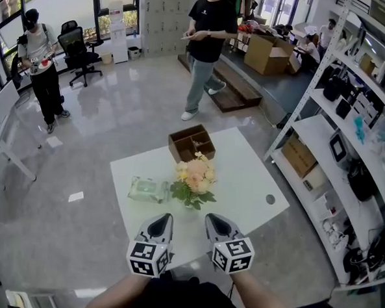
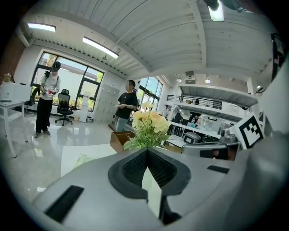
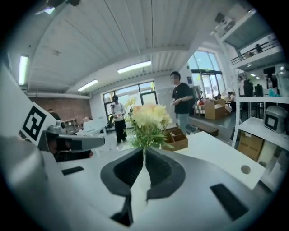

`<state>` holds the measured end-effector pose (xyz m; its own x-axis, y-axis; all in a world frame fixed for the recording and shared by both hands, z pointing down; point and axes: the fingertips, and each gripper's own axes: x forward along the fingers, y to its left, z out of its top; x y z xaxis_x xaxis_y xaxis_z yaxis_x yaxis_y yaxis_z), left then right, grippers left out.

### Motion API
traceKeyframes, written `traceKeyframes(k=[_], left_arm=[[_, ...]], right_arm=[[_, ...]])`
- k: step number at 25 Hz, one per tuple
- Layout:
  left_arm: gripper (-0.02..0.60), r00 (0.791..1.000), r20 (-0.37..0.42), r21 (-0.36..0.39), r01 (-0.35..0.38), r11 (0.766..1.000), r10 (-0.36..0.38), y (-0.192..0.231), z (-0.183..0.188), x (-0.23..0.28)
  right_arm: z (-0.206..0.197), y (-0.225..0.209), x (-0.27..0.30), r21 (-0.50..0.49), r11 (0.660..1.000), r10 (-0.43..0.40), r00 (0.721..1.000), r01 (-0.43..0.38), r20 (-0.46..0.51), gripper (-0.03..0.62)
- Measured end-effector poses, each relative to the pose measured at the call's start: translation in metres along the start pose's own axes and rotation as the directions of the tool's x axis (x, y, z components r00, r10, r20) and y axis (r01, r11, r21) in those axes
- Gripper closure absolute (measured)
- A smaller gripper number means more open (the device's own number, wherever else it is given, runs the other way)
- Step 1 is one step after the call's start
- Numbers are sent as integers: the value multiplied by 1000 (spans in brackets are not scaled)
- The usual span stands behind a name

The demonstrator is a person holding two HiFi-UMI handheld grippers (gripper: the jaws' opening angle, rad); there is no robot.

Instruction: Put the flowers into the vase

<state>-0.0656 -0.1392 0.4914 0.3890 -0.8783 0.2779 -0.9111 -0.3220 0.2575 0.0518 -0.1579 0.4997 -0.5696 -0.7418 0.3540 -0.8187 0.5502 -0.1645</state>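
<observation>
Peach-and-yellow flower bunch (image 1: 194,177) stands upright mid white table (image 1: 256,173), straight ahead between left gripper (image 1: 165,219) and right gripper (image 1: 214,220), both pressed together, empty.

- Nothing legible anywhere: no words, numbers or brand names.
- Black-and-white square markers (image 1: 143,252) on the left gripper (image 1: 168,216) and right gripper (image 1: 211,217): patterns only, no letters.
- Small pale logo (image 1: 206,9) on a standing person's black shirt (image 1: 215,22): too small to read.
- Cardboard boxes (image 1: 267,54) at the back: no print made out.
</observation>
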Motion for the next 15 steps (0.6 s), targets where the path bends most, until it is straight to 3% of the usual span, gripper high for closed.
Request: traceKeyframes(k=[3,7,15], left_arm=[[578,1000,22,18,9,1000,-10,-8,7,0],[578,999,41,33,15,999,-17,-17,15,-1],[578,999,43,37,23,999,-25,-27,17,-1]], right_arm=[[20,-2,-18,21,999,-41,989,39,139,585],[36,-3,-33,37,996,-82,970,75,228,589],[37,-5,-40,41,997,-73,968,65,239,591]])
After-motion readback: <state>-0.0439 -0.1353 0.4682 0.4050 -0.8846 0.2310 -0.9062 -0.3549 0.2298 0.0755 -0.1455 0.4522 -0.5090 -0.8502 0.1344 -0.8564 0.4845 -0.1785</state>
